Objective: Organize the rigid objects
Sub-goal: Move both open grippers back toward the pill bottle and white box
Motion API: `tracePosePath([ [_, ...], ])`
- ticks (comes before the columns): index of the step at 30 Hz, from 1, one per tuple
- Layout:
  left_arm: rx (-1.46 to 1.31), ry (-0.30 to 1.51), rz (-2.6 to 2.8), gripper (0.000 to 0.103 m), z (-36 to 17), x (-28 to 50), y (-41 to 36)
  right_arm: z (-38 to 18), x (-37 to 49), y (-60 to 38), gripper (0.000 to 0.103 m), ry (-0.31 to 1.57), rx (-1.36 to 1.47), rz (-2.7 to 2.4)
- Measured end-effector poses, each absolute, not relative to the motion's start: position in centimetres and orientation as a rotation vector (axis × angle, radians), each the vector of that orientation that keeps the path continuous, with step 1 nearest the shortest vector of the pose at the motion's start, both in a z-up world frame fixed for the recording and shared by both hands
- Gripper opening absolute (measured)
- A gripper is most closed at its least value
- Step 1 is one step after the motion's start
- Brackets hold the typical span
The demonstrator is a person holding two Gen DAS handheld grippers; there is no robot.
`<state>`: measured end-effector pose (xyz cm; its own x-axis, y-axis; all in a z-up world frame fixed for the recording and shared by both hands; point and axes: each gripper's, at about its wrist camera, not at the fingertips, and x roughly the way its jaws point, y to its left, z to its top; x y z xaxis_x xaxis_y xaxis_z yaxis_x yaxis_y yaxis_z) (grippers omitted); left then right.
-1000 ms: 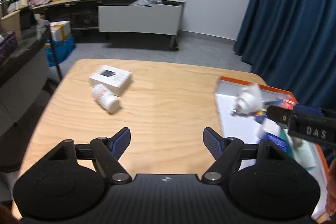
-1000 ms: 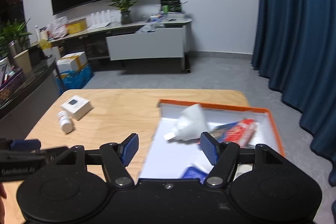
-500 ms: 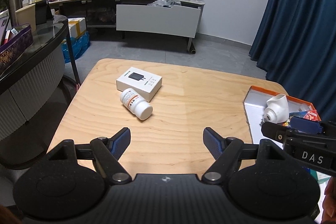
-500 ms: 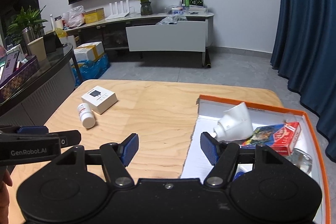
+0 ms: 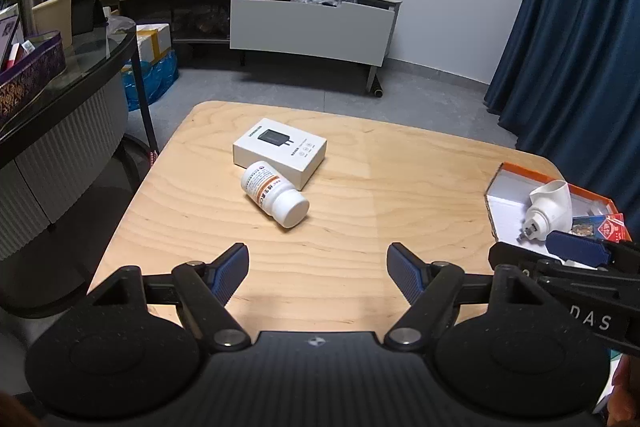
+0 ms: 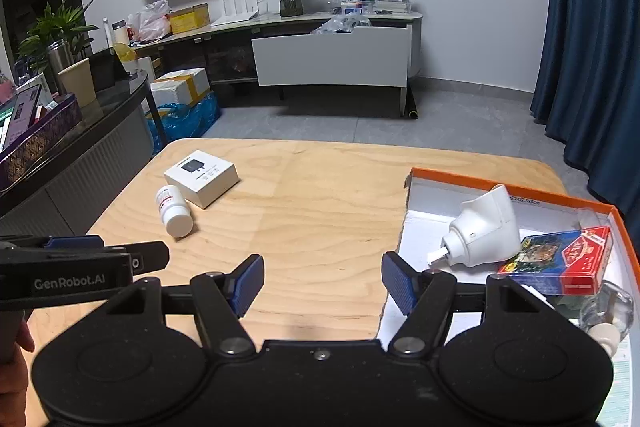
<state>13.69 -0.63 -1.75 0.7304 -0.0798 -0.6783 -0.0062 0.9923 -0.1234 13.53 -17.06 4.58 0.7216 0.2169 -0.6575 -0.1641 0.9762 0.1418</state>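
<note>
A wooden table point(image 5: 360, 211) is seen in both wrist views. At its right end an orange-rimmed tray point(image 6: 480, 183) with a white floor is set. Inside the tray a white plug-in device point(image 6: 486, 233) is lain on its side, prongs pointing toward the table's middle; just beside it, on the right, a card box point(image 6: 568, 259) is found, and a clear bottle point(image 6: 608, 311) is partly seen at the tray's near right edge.

On the table's left part, well apart from the tray, a white box point(image 5: 280, 151) is laid flat. A white pill bottle point(image 5: 275, 194) is lain on its side, touching the box's near edge, cap toward the camera.

The left claw point(image 5: 318, 277) is held released above the bare table, nothing between its blue pads point(image 5: 230, 273). The right claw point(image 6: 322, 285) is likewise held released and empty, over the tray's left edge.
</note>
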Motion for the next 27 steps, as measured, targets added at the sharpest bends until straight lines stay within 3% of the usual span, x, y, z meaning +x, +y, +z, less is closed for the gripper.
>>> tracePosePath([
  [27,-0.103,0.765,-0.001,0.078,-2.8,16.1,1.1,3.4,16.1,-13.7,0.078,0.751,0.075,0.279],
])
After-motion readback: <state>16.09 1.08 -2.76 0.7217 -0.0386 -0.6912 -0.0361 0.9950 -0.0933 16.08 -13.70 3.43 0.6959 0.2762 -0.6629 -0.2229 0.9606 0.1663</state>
